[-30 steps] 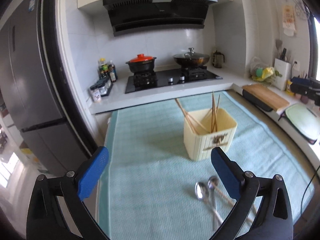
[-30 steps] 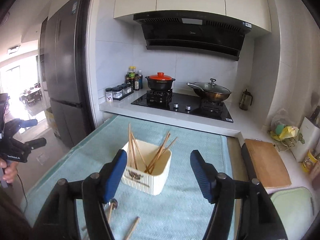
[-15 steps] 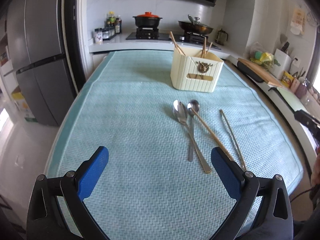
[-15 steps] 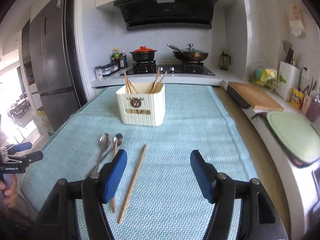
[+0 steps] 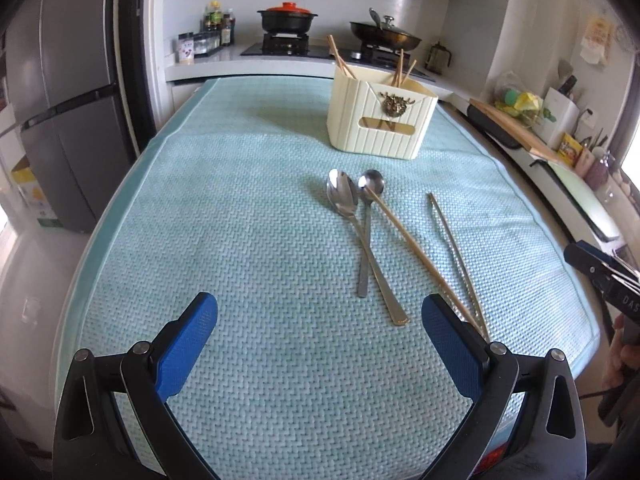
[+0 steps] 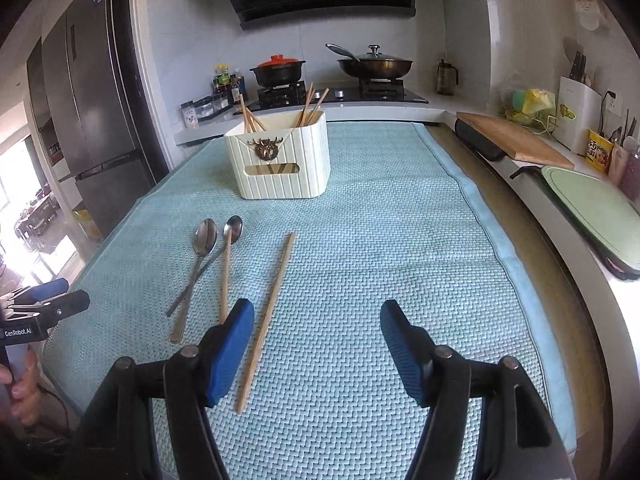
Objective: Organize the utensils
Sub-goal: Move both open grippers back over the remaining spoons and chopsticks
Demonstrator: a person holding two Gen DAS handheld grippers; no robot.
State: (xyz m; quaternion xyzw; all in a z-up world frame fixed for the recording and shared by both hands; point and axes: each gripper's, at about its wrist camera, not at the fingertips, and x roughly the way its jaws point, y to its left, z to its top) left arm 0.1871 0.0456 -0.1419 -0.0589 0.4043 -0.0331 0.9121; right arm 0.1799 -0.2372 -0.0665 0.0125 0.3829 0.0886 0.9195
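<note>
A cream utensil holder (image 5: 380, 128) (image 6: 280, 168) stands at the far middle of the teal table mat, with several wooden chopsticks upright in it. In front of it lie two metal spoons (image 5: 342, 196) (image 6: 205, 236), their handles crossed. One wooden chopstick (image 5: 416, 248) (image 6: 225, 276) lies across them. A pair of chopsticks (image 5: 452, 248) (image 6: 268, 312) lies just to the right. My left gripper (image 5: 318, 302) hovers open and empty over the mat, near the spoon handles. My right gripper (image 6: 317, 308) is open and empty too, its left finger beside the chopstick pair.
The teal mat (image 5: 224, 216) covers the table. Behind it is a counter with a stove, a red-lidded pot (image 5: 287, 16) and a wok (image 6: 374, 65). A grey fridge (image 5: 60, 92) stands at left. A wooden board (image 6: 512, 136) and a green mat (image 6: 592, 208) lie along the right counter.
Both grippers have come down and tipped toward the table, so the spoons and loose chopsticks are now in view close ahead. Their jaws have stayed equally wide.
</note>
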